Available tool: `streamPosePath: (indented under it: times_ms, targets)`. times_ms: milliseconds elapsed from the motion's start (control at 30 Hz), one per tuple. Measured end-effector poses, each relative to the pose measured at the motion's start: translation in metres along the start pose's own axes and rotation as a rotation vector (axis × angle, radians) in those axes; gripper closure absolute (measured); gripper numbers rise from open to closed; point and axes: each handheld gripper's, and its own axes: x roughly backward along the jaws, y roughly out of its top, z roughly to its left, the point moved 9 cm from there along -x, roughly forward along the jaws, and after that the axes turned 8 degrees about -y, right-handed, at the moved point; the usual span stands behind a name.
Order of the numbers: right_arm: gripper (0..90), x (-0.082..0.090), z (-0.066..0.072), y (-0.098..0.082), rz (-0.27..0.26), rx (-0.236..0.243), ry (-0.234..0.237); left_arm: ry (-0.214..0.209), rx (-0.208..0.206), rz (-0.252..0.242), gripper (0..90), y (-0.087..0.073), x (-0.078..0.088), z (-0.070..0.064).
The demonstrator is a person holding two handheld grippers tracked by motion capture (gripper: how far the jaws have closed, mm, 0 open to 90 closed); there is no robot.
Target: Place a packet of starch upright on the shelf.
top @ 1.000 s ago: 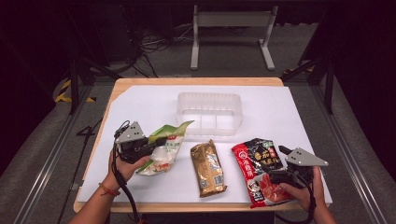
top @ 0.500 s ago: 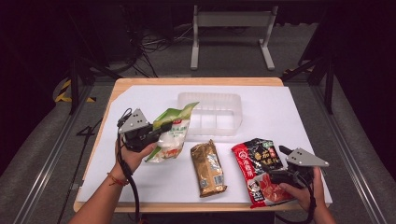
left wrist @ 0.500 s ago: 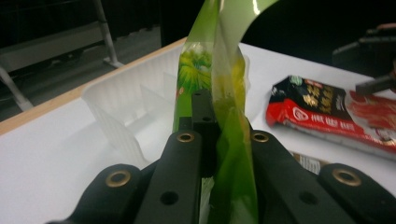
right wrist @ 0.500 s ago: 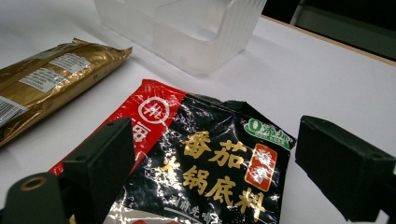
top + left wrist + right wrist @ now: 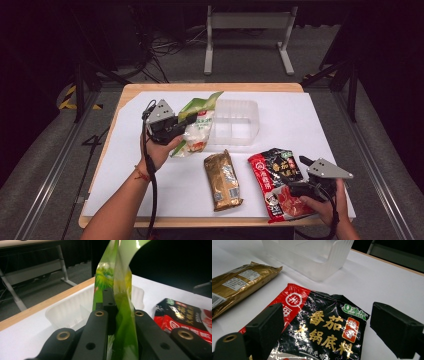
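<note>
1. The left gripper [image 5: 186, 121] is clamped on the green packet [image 5: 197, 131] by its edge, so the packet hangs free above the table, beside the clear tray [image 5: 235, 122], probably bound for it
2. The gold packet [image 5: 222, 181] lies flat mid-table
3. The right gripper [image 5: 296, 176], jaws spread wide, rests low over the red sachet [image 5: 278, 182], poised to pick it

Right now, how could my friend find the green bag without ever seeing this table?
Look at the white table, then at the clear plastic tray near its far edge. Just left of the tray, the left gripper is shut on the green bag. It is the one bag off the table; the gold bag and red bag lie flat.
</note>
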Motion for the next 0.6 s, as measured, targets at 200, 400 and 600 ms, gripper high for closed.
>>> streamPosePath:
  times_ms: [200,400,600]
  targets:
    - [12.8,0.000,0.000,-0.001,0.000,0.003,0.000,0.038,0.021,-0.015,88.8,0.006,-0.017,0.010]
    - [12.8,-0.001,0.001,-0.001,0.002,0.005,0.003,0.095,0.026,-0.012,88.8,0.009,-0.035,0.020]
    - [12.8,-0.001,0.001,-0.001,0.004,0.007,0.006,0.156,0.033,-0.010,88.8,0.012,-0.047,0.033]
